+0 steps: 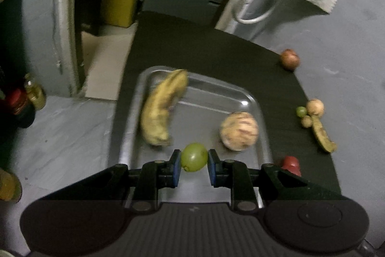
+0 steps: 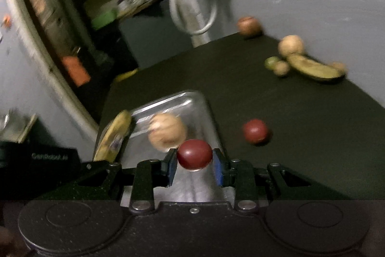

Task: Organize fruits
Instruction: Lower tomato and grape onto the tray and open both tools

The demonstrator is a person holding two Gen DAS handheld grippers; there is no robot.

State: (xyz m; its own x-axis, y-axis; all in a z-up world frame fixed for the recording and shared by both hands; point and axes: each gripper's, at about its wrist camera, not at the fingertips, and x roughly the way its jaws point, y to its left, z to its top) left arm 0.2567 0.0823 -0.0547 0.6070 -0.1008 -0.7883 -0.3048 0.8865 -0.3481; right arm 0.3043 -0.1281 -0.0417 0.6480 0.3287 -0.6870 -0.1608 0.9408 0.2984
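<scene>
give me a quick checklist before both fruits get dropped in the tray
1. Left gripper shut on the green fruit: ok, pads press both its sides.
2. Right gripper shut on the dark red fruit: ok.
3. Green fruit over the metal tray: ok, it sits above the near end.
4. Dark red fruit over the tray: ok, though the view is blurred.
5. Bare tray floor for two more fruits: ok, open metal lies between the banana and the round tan fruit.
6. Height above the tray floor: cannot tell.
</scene>
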